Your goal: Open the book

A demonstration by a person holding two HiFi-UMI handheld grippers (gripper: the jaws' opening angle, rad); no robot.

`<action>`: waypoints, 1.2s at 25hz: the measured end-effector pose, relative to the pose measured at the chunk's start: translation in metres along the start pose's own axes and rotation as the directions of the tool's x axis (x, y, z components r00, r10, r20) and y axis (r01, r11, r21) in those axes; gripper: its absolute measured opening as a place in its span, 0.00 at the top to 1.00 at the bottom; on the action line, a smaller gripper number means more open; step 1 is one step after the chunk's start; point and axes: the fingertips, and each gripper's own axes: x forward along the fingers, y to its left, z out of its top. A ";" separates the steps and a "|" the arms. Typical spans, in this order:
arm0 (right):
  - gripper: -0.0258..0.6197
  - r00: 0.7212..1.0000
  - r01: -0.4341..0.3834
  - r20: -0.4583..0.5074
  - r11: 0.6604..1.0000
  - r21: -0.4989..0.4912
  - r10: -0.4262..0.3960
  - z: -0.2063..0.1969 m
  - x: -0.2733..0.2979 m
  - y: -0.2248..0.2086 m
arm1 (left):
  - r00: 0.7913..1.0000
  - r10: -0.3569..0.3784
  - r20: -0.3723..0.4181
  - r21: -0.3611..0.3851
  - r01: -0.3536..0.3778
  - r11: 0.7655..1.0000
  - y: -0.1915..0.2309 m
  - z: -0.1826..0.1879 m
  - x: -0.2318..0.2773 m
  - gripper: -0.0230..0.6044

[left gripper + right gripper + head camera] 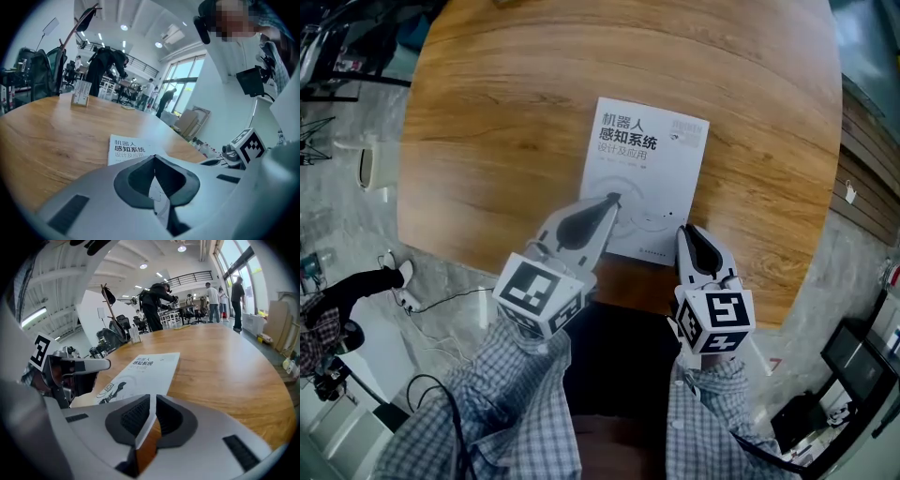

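Two checked sleeves reach forward from the bottom of the head view, each hand behind a marker cube. Both forearms angle slightly inward toward the table's near edge.

The book lies closed and flat, white cover up, on the round wooden table. It sits near the person's side, its lower edge just short of the rim, turned a little clockwise.

The left gripper slants up and to the right. Its tips are over the lower middle of the cover, and whether they touch it I cannot tell. In the left gripper view its jaws meet at the tips with nothing between them; only a sliver of cover shows through the slit lower down.

The right gripper points almost straight ahead, its tip at the book's right edge near the lower corner. Its jaws are drawn nearly together. White cover and brown wood show in the thin gap, and I cannot tell whether they nip the cover.

A small stand is far off on the table. Cables trail on the grey floor to the left.
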 end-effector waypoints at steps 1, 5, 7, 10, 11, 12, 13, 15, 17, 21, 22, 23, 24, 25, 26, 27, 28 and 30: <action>0.92 1.000 0.004 -0.012 1.000 0.010 -0.004 -0.003 0.001 -0.002 | 1.000 0.000 -0.010 -0.005 0.000 1.000 0.000 -0.004 0.002 0.95; 0.89 0.998 -0.037 -0.048 0.996 0.083 0.041 -0.011 0.006 -0.007 | 0.998 0.002 -0.055 -0.006 -0.002 1.000 0.001 -0.018 0.011 0.95; 0.80 0.992 -0.106 -0.050 0.979 0.174 0.117 -0.012 0.008 -0.003 | 0.997 0.006 -0.077 -0.001 -0.006 1.000 0.002 -0.022 0.015 0.95; 0.80 0.984 -0.150 -0.050 0.945 0.291 0.172 -0.013 0.013 -0.004 | 0.994 -0.003 -0.105 0.003 0.003 1.000 0.001 -0.028 0.019 0.95; 0.80 0.984 -0.142 -0.060 0.944 0.298 0.167 -0.015 0.014 -0.006 | 0.993 -0.006 -0.117 0.006 0.007 1.000 0.000 -0.030 0.021 0.95; 0.80 0.984 -0.131 -0.075 0.945 0.299 0.160 -0.016 0.015 -0.008 | 0.992 -0.010 -0.129 0.009 0.011 1.000 -0.002 -0.033 0.022 0.95; 0.80 0.984 -0.124 -0.088 0.945 0.303 0.157 -0.018 0.016 -0.010 | 0.990 -0.013 -0.140 0.010 0.015 1.000 -0.004 -0.036 0.024 0.95; 0.81 0.980 -0.131 -0.101 0.932 0.337 0.174 -0.020 0.018 -0.010 | 0.987 -0.021 -0.157 0.020 0.025 0.999 -0.007 -0.042 0.027 0.95; 0.85 0.976 -0.144 -0.098 0.913 0.382 0.195 -0.021 0.019 -0.010 | 0.984 -0.034 -0.173 0.047 0.042 0.998 -0.012 -0.045 0.031 0.95; 0.89 0.971 -0.159 -0.093 0.886 0.436 0.220 -0.021 0.018 -0.012 | 0.979 -0.049 -0.200 0.079 0.066 0.995 -0.018 -0.048 0.035 0.95; 0.90 0.969 -0.168 -0.090 0.879 0.446 0.231 -0.020 0.017 -0.012 | 0.979 -0.049 -0.200 0.079 0.066 0.995 -0.019 -0.048 0.035 0.95; 0.90 0.966 -0.181 -0.083 0.871 0.458 0.244 -0.019 0.015 -0.011 | 0.978 -0.048 -0.201 0.079 0.066 0.995 -0.019 -0.047 0.035 0.95; 0.91 0.963 -0.197 -0.070 0.861 0.470 0.259 -0.016 0.013 -0.010 | 0.978 -0.048 -0.203 0.082 0.066 0.994 -0.020 -0.047 0.036 0.95; 0.91 0.960 -0.217 -0.052 0.850 0.480 0.275 -0.013 0.010 -0.009 | 0.977 -0.048 -0.208 0.089 0.067 0.994 -0.020 -0.048 0.036 0.95; 0.91 0.955 -0.243 -0.029 0.837 0.490 0.294 -0.010 0.008 -0.007 | 0.976 -0.048 -0.213 0.098 0.070 0.993 -0.021 -0.049 0.036 0.95; 0.91 0.949 -0.271 -0.002 0.822 0.501 0.314 -0.007 0.006 -0.005 | 0.975 -0.048 -0.219 0.110 0.073 0.991 -0.022 -0.050 0.037 0.95; 0.91 0.942 -0.300 0.026 0.805 0.512 0.335 -0.004 0.003 -0.004 | 0.973 -0.048 -0.224 0.121 0.077 0.990 -0.023 -0.051 0.037 0.95; 0.91 0.928 -0.349 0.077 0.773 0.530 0.365 0.003 -0.001 0.000 | 0.971 -0.054 -0.232 0.133 0.087 0.987 -0.026 -0.053 0.038 0.95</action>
